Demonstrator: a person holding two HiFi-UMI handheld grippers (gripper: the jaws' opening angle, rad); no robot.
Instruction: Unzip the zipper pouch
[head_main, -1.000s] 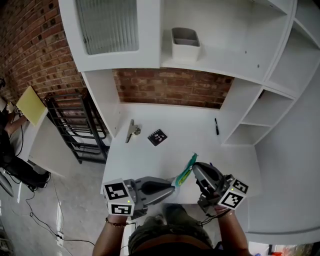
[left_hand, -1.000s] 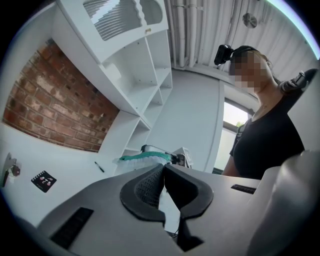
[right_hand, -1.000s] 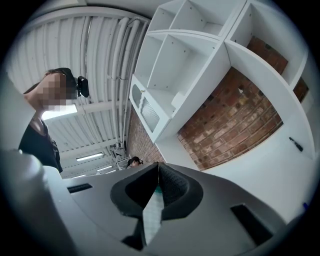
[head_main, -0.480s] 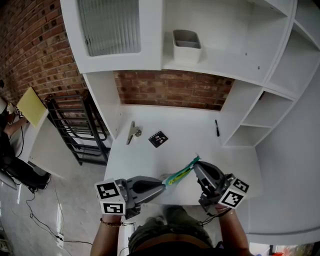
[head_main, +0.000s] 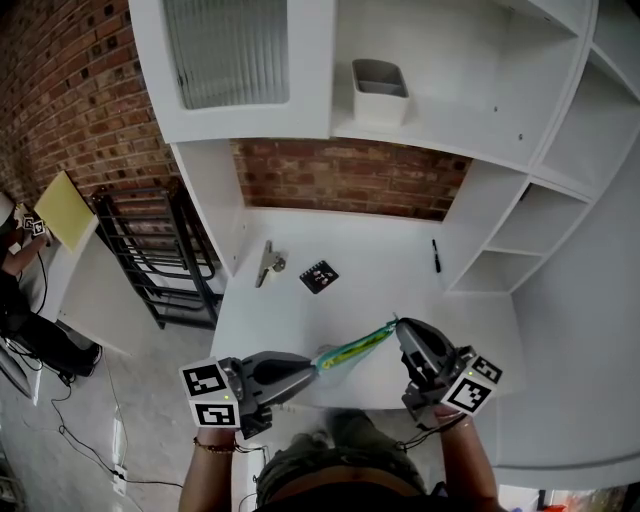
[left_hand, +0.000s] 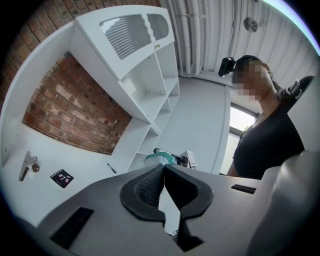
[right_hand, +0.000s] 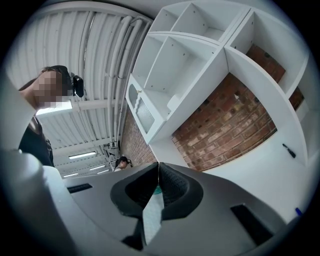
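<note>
A teal and green zipper pouch (head_main: 355, 347) hangs stretched between my two grippers above the front edge of the white desk (head_main: 370, 260). My left gripper (head_main: 316, 363) is shut on the pouch's left end, where the zipper pull appears to sit; the pull itself is too small to make out. My right gripper (head_main: 400, 326) is shut on the pouch's right end. In the left gripper view the jaws (left_hand: 163, 167) are pressed together, with the pouch (left_hand: 162, 157) just beyond the tips. A sliver of teal shows between the closed jaws in the right gripper view (right_hand: 158, 166).
On the desk lie a metal clip (head_main: 266, 264), a small black card (head_main: 319, 276) and a black pen (head_main: 436, 255). A white bin (head_main: 380, 90) stands on the shelf above. White shelving closes off the right side, and a black wire rack (head_main: 150, 260) stands left of the desk.
My left gripper has slid left, away from the right one. The pouch between them has drawn out longer and lies flatter. The right gripper has stayed put.
</note>
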